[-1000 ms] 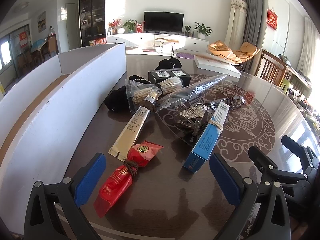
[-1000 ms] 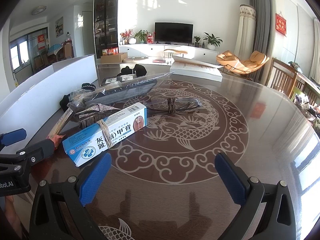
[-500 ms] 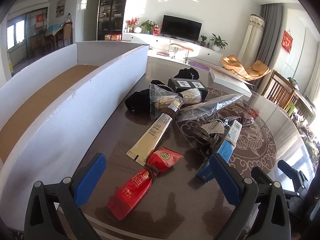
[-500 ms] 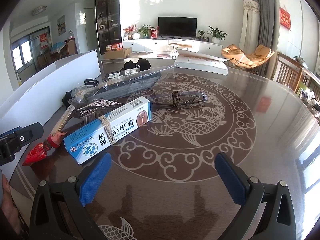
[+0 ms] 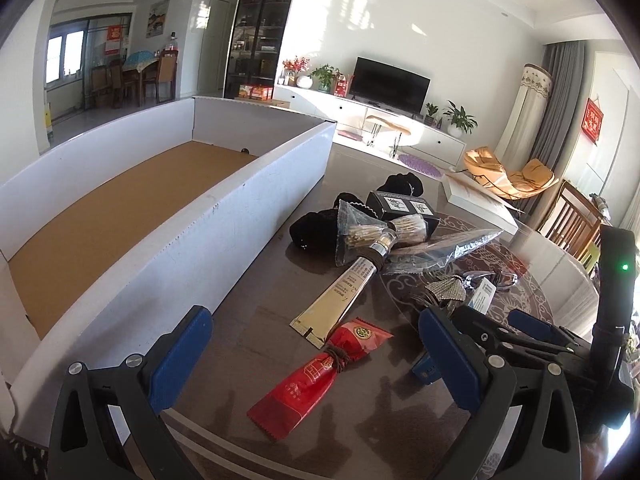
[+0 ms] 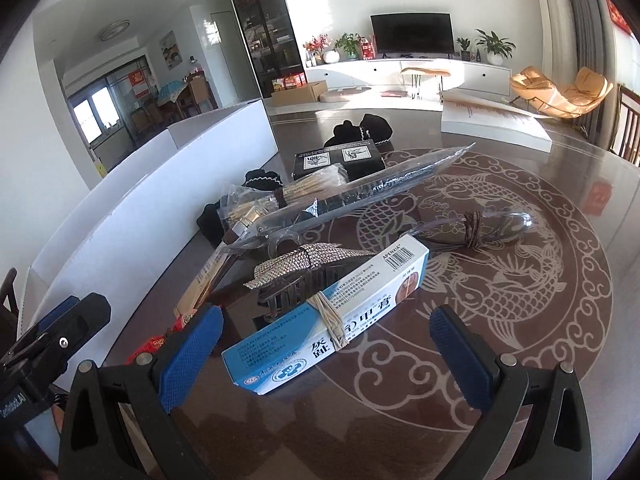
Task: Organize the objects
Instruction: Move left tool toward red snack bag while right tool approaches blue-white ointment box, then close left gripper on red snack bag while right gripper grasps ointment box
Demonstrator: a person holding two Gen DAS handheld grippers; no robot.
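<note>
A long white box (image 5: 224,216) with a brown cardboard floor stands along the table's left side. Loose items lie in a heap to its right: a red packet (image 5: 320,372) tied with cord, a gold tube (image 5: 340,300), bagged swabs (image 5: 360,234), a black carton (image 5: 404,206), a clear-wrapped long item (image 6: 360,196), a rhinestone hair clip (image 6: 300,264). My left gripper (image 5: 316,356) is open, with the red packet lying between its fingers. My right gripper (image 6: 326,354) is open around the near end of a blue-and-white ointment box (image 6: 332,316).
Black cloth pieces (image 6: 360,130) lie behind the carton. A tied spoon bundle (image 6: 480,228) rests on the carp-patterned table (image 6: 520,280). A white flat box (image 6: 496,124) sits at the far right. Wooden chairs (image 5: 576,224) stand past the table's right edge.
My left gripper has pulled back and turned left, so the white box's inside now shows. My right gripper has moved forward and left, closing in on the ointment box.
</note>
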